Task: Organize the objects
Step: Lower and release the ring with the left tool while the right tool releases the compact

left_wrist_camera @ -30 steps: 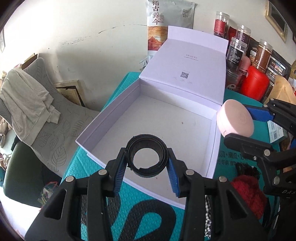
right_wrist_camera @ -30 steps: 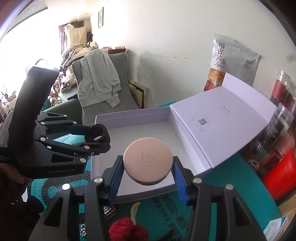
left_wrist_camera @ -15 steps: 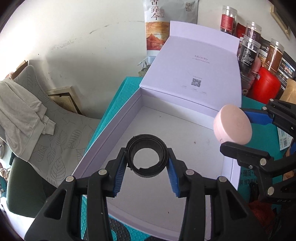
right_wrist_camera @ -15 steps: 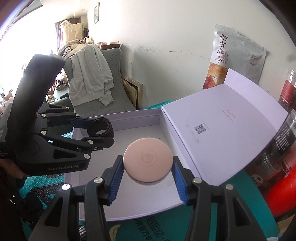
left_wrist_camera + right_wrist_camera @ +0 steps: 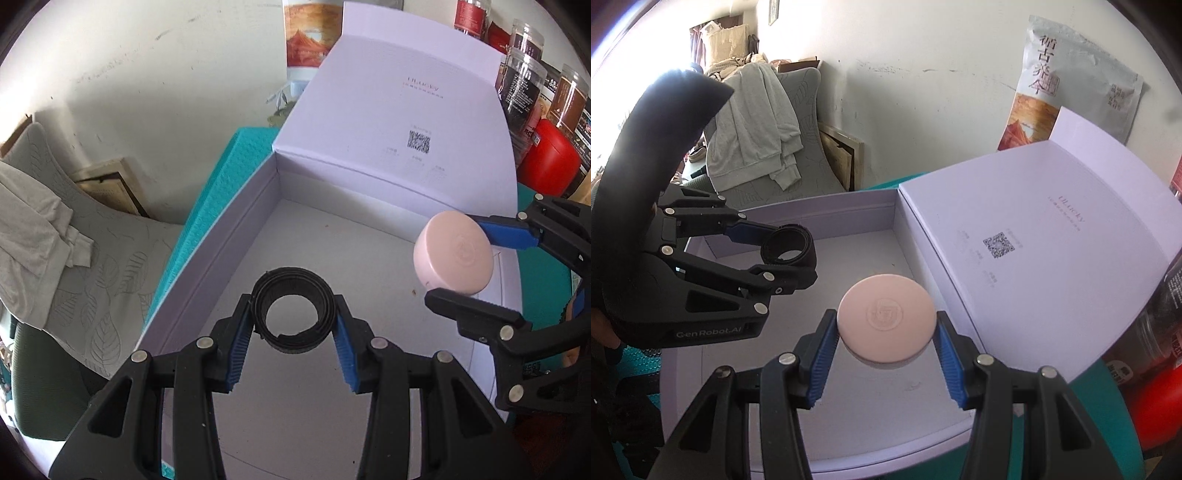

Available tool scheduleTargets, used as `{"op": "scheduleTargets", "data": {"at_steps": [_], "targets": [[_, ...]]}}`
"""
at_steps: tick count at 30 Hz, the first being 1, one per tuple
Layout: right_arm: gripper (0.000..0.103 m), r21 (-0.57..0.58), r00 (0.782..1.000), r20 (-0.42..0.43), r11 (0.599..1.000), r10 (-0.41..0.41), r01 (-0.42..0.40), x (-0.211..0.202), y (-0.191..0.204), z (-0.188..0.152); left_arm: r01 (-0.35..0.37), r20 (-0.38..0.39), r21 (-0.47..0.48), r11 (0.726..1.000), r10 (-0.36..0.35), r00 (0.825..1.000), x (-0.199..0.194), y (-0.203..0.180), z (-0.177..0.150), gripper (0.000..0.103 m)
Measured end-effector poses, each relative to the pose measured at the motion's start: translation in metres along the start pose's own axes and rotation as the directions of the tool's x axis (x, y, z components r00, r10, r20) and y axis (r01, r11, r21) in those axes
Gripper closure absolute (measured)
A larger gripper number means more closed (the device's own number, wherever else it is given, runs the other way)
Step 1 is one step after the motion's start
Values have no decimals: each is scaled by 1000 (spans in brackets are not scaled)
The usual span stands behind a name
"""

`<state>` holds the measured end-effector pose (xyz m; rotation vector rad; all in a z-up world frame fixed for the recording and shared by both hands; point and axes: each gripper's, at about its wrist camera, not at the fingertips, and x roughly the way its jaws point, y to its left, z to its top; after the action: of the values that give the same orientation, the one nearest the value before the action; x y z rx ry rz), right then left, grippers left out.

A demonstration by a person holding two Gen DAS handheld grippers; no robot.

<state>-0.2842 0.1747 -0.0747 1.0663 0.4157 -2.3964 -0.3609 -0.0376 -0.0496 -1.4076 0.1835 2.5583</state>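
A coiled black strap [image 5: 293, 291] sits pinched between the blue pads of my left gripper [image 5: 293, 325], held above the floor of the open white box [image 5: 236, 240]. The same coil [image 5: 788, 251] and left gripper [image 5: 783, 254] show at the left of the right wrist view. My right gripper [image 5: 886, 345] is shut on a round pink disc [image 5: 886, 317], also over the box floor, near the raised lid [image 5: 1034, 240]. From the left wrist, the disc [image 5: 452, 253] hangs at the right in the right gripper [image 5: 461, 258]. Both items are in the air inside the box outline.
The box lies on a teal mat [image 5: 218, 173]. Jars [image 5: 524, 62] and a red container [image 5: 550, 162] crowd the back right. A printed pouch [image 5: 1067, 85] leans on the wall behind the lid. A grey chair with a draped garment [image 5: 753, 122] stands left of the table.
Both grippers have moved forward and down over the box interior, each still holding its item. The box now fills more of both views.
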Motion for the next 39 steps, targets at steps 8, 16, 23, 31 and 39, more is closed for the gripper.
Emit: {"op": "scheduleTargets", "data": {"at_steps": [8,16,23,31,39], "targets": [[51,-14,999,-34,1000,-17,16,13,1,-3,-6,-57,-11,1000,6,998,23,-2,0,63],[51,-26,997,-74,1000,-12,10,26,7,-8,-27,-74,-1,1000,27,997,27,-10,-7,63],[50,-21,996,-91,1000,-19,17,27,8,-11,-45,-77,-2,999,45,996,34,-12,-15,62],[41,0,998,-51,999,-35,35,11,5,-3,-55,-37,-29,998,53,998,18,-5,-24,51],[41,9,998,1,998,-56,56,-17,6,7,-41,25,-60,997,42,999,-20,-4,-43,51]]}}
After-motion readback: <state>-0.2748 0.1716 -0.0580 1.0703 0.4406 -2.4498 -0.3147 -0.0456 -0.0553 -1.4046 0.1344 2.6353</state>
